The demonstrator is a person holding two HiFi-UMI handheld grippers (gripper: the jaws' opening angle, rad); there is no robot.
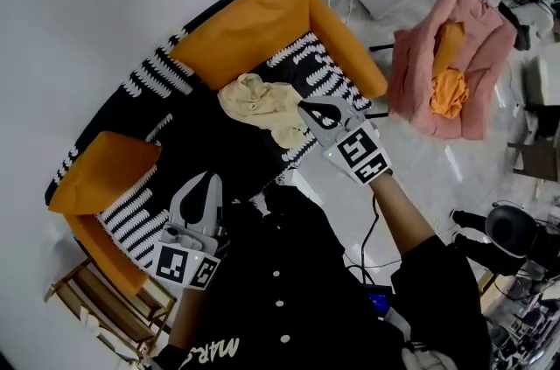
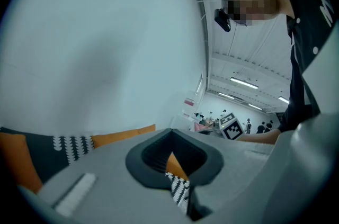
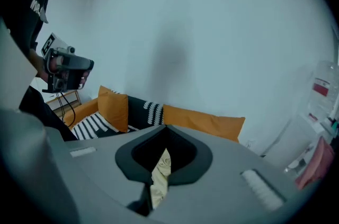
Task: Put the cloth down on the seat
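A cream cloth (image 1: pixel 259 106) lies bunched on the black part of the sofa seat (image 1: pixel 197 141), near the back cushion. My right gripper (image 1: pixel 308 108) sits at the cloth's right edge with its jaws closed to a thin slit. Cream cloth (image 3: pixel 160 172) fills that slit in the right gripper view. My left gripper (image 1: pixel 207 181) hovers over the seat's front, shut and holding nothing. Through its slit only the striped sofa fabric (image 2: pixel 180 188) shows.
The sofa has an orange back cushion (image 1: pixel 249 23), an orange cushion (image 1: pixel 101 171) at the left end and an orange arm (image 1: pixel 350 53) on the right. A pink chair (image 1: pixel 455 62) with orange fabric stands on the floor beyond it. A wooden rack (image 1: pixel 96 294) stands at the sofa's left end.
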